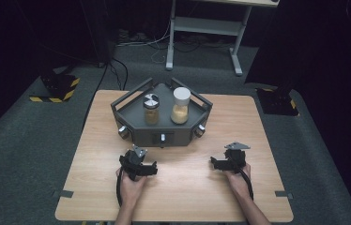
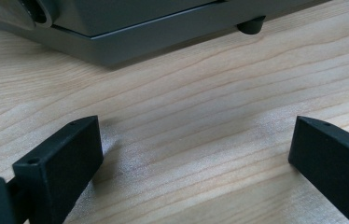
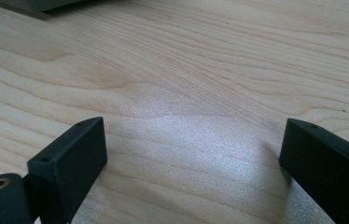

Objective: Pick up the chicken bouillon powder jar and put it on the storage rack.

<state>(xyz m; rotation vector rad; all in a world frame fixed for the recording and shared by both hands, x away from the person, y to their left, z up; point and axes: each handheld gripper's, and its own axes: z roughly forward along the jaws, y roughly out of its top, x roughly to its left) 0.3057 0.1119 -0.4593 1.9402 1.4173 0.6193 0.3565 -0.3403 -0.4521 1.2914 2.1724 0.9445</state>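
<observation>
Left claw [image 1: 141,165] and right claw [image 1: 226,161] spread, empty, low over bench [image 1: 187,197]. Grey tray [image 1: 162,129] beyond holds two jars [image 1: 180,105]; bare wood between.

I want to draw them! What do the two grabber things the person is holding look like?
Each is matte black with two blocky, flat-faced jaws. The left gripper and the right gripper each carry a grey three-cornered plate on top and trail a black cable. The forearms are bare, with no sleeves in view.

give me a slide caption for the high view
Two open hand-held grippers rest on a wooden table before a grey rack holding two jars.
</observation>
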